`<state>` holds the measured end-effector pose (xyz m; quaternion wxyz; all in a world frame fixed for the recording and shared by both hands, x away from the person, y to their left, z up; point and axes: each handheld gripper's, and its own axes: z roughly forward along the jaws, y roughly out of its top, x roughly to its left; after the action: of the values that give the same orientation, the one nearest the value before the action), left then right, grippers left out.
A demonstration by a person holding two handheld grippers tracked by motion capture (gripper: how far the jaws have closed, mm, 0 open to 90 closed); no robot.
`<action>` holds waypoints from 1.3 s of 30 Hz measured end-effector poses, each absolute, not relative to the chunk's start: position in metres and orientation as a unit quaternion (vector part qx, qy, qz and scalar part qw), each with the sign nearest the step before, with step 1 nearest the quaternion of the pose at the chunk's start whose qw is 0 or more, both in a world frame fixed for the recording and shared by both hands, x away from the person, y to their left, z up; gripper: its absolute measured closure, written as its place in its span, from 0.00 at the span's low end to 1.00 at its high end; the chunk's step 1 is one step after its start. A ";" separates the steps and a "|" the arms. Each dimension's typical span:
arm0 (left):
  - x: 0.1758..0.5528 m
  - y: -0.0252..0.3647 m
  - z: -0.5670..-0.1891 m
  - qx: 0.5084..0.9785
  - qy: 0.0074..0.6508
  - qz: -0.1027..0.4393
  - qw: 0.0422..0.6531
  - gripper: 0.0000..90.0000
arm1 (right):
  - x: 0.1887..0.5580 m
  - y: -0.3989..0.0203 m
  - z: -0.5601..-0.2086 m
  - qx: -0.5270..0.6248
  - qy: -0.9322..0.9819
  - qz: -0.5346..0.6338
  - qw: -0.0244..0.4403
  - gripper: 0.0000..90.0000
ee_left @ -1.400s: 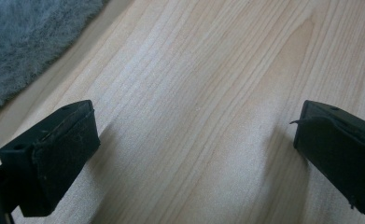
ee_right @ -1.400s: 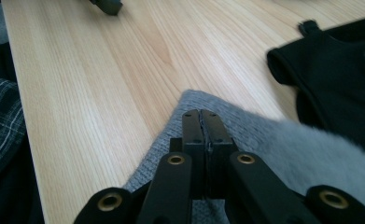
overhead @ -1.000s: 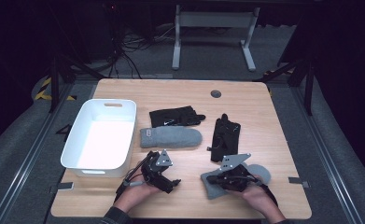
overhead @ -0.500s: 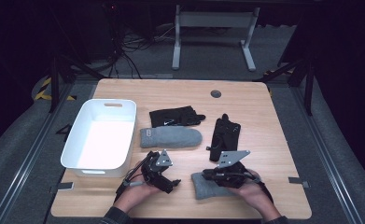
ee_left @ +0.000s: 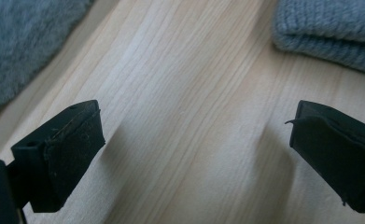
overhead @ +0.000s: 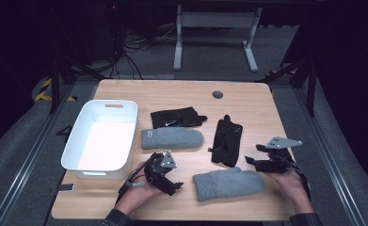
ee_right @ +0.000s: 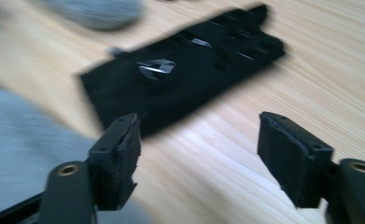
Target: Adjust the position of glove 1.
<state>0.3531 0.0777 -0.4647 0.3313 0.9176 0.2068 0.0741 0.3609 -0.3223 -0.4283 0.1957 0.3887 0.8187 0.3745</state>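
Note:
A grey mitten (overhead: 228, 182) lies flat near the table's front edge, between my two grippers. My right gripper (overhead: 253, 154) sits just right of it; its jaws have just been opening and stand open over bare wood, with nothing between them (ee_right: 199, 158). Ahead of those jaws lies a black glove (ee_right: 185, 79), with the grey mitten (ee_right: 21, 154) at the left edge. My left gripper (overhead: 172, 179) rests left of the mitten, open over bare wood (ee_left: 194, 149). A second grey mitten (overhead: 172, 139) and another black glove (overhead: 177, 117) lie farther back.
A white bin (overhead: 101, 162) stands at the table's left, close behind my left gripper. The black glove (overhead: 226, 141) lies just behind the front mitten. A dark round grommet (overhead: 217, 94) marks the far edge. Bare wood (overhead: 308, 197) runs along the front right.
My right gripper dragged the grey mitten a little left, then let it go, opened and moved away to the right. The left gripper has stayed put.

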 end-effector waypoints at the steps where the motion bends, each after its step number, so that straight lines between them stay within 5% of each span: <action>1: 0.352 0.076 -0.463 0.918 0.202 0.074 0.334 0.04 | 0.363 -0.329 -0.431 0.400 0.813 0.374 0.199 0.29; 8: 0.349 0.056 -0.448 0.927 0.166 0.060 0.331 0.05 | 0.374 -0.356 -0.445 0.454 0.782 0.360 0.231 0.23; 29: 0.345 -0.045 -0.435 0.941 0.052 0.021 0.332 0.05 | 0.384 -0.355 -0.467 0.473 0.783 0.339 0.221 0.18; 39: 0.347 -0.057 -0.452 0.953 0.050 -0.012 0.299 0.18 | 0.384 -0.355 -0.467 0.473 0.783 0.339 0.221 0.17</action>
<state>0.3473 -0.0575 -0.4519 0.2993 0.9527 0.0504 -0.0124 0.3838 -0.3552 -0.4675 0.2207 0.4727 0.7828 0.3392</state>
